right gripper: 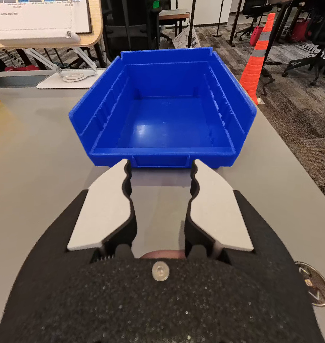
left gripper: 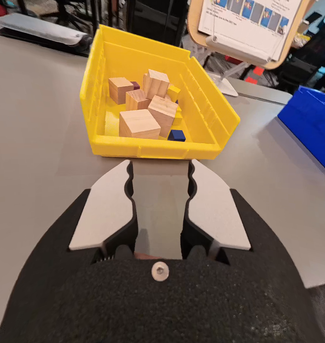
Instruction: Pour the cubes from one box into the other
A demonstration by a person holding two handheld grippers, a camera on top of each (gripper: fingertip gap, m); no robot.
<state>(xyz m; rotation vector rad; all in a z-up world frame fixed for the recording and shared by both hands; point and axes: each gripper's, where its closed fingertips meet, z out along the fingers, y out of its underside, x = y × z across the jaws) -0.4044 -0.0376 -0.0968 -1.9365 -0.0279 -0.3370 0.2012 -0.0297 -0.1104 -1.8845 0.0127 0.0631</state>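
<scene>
left gripper [left gripper: 159, 163] spread wide, holding nothing; yellow box [left gripper: 154, 150] just beyond its tips on grey table [left gripper: 37, 130], wooden cubes [left gripper: 139, 122] heaped inside | right gripper [right gripper: 159, 163] likewise agape, bare; blue box [right gripper: 161, 155] just ahead; orange cone [right gripper: 258, 53] beyond

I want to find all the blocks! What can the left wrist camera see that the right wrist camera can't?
Only the left wrist view shows the cubes: big wooden ones and small blue, yellow and purple ones, piled inside the yellow box. The open left gripper points at that box.

Only the right wrist view shows the inside of the blue box, which holds nothing, the open right gripper before it, and an orange cone on the floor.

Both show the grey table and the stand holding a paper sheet. The blue box's edge also peeks into the left view.
</scene>
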